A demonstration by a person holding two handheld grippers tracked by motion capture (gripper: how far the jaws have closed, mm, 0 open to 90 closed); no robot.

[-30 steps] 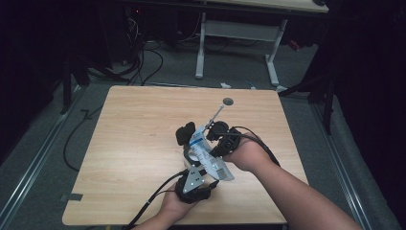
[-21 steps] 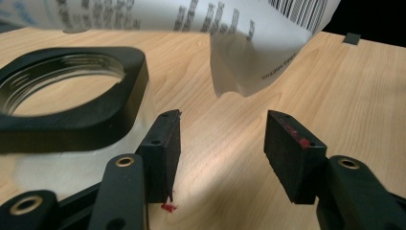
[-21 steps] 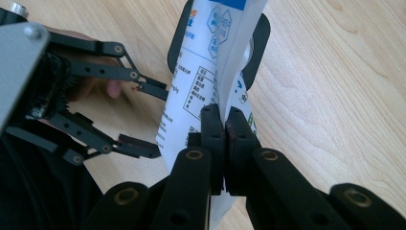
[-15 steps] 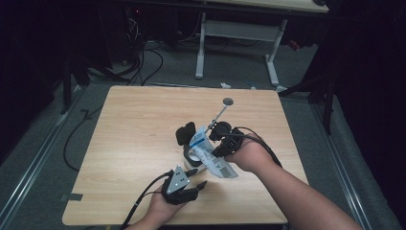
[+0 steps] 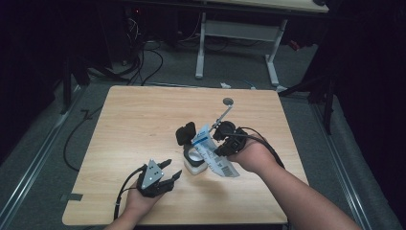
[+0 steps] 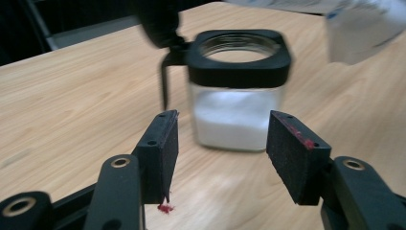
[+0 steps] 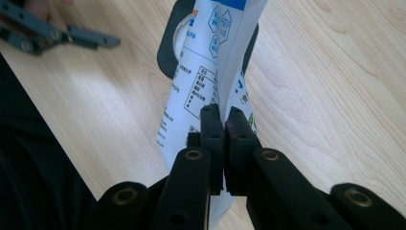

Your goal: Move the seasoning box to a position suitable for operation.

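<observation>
Near the middle of the counter (image 5: 143, 115) stands a square glass jar (image 6: 237, 115) with a black collar, its black flip lid (image 5: 186, 133) thrown open to one side. White powder fills roughly the lower half of the jar; what kind of powder it is I cannot tell. Above its mouth I hold a white printed pouch (image 7: 210, 72), tilted so its upper end leans over the opening. My right hand-held gripper (image 7: 223, 120) is clamped tight on the pouch, the pads pinching its folded edge. The print on the pouch is too small to read, and its far end is cut off at the top of the right gripper view. Whether anything is pouring out I cannot make out. In the left gripper view the pouch is only a blur at the upper right corner. My left hand-held gripper (image 6: 220, 148) has just been opening and now stands wide apart with nothing between its pads, aimed level at the jar from just in front of it. In the high view that hand rests low near the counter's near edge, while my right forearm reaches in diagonally from the lower right.
</observation>
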